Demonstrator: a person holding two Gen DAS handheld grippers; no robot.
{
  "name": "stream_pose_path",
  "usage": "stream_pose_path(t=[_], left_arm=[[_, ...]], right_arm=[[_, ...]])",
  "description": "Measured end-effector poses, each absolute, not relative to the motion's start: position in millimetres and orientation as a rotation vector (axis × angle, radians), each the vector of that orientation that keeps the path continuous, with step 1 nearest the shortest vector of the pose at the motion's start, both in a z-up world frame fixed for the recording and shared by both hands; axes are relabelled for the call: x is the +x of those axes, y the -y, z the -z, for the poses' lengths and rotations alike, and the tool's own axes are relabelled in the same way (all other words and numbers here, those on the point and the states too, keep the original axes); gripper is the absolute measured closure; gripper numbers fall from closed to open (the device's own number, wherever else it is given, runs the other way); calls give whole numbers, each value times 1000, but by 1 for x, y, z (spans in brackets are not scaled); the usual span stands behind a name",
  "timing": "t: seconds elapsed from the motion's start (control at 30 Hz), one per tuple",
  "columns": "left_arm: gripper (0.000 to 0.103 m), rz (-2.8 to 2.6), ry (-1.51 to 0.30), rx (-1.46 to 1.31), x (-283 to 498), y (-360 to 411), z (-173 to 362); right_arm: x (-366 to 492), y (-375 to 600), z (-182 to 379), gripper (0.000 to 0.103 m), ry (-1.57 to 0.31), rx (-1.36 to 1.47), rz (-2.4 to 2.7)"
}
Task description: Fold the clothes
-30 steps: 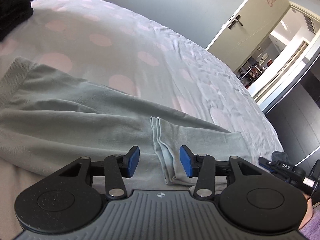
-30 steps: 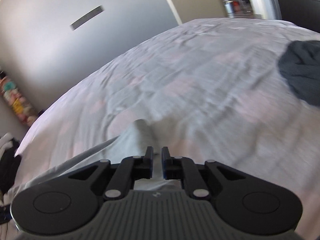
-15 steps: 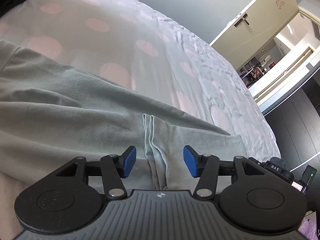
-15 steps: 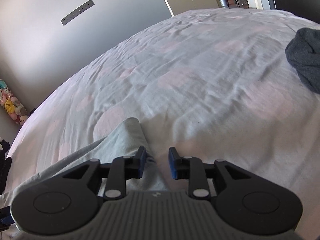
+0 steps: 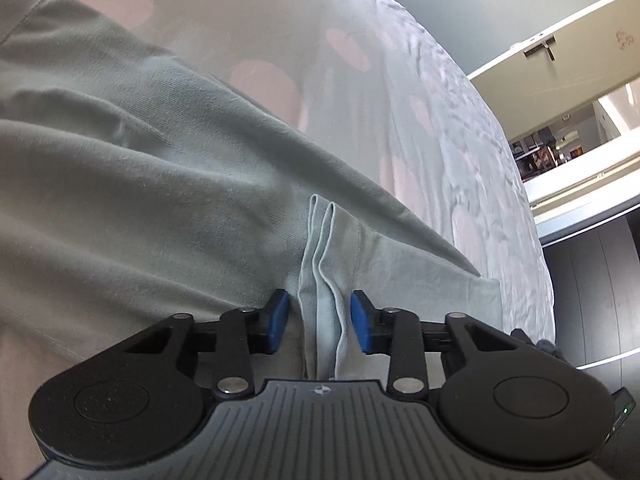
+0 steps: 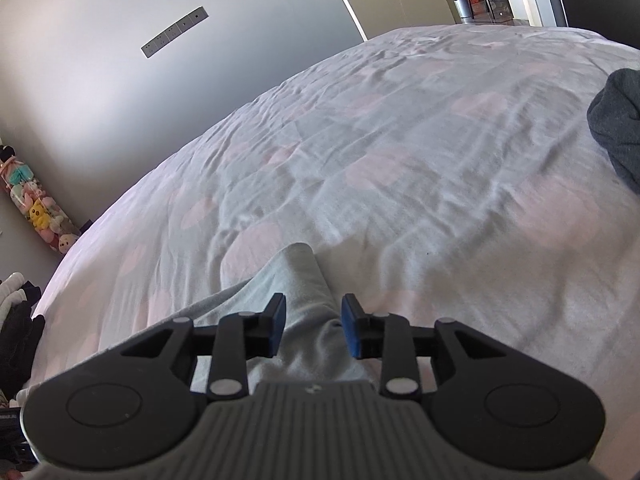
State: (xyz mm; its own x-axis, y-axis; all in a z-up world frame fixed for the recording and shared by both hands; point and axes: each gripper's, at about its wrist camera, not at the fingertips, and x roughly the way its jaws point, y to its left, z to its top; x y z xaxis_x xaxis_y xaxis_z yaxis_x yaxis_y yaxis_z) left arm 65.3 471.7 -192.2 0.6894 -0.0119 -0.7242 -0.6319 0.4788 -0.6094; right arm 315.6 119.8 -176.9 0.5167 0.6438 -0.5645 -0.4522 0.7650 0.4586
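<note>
Now closing left tongs [image 5: 319, 322] nearer garment fold [image 5: 322, 264]

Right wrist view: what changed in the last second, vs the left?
Right tool let go of the garment: jaws, shut a second ago, are opening, and the cloth lies loose between them. Left tool dropped closer over the hem fold, jaws closing, not yet pinching. Bedspread unchanged.

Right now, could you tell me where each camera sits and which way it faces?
Left wrist view: on the left hand-held gripper, looking down along its closing jaws at a fold of the green garment between them, door beyond.
Right wrist view: on the right hand-held gripper, jaws opening around the garment's tip, facing across the bed to a wall.
Shared: garment and bed; no body part shows.
</note>
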Motion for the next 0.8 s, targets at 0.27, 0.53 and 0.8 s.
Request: stream_pose_path(t=[0.27, 0.53, 0.8], left_arm=[[96, -517, -718, -758, 75, -437, 172], [95, -542, -763, -511, 92, -405, 146], [73, -541, -822, -499, 106, -421, 162]], right_arm=[[319, -117, 179, 68, -805, 301, -656], [320, -112, 177, 68, -808, 338, -656], [321, -107, 172, 67, -803, 373, -666]])
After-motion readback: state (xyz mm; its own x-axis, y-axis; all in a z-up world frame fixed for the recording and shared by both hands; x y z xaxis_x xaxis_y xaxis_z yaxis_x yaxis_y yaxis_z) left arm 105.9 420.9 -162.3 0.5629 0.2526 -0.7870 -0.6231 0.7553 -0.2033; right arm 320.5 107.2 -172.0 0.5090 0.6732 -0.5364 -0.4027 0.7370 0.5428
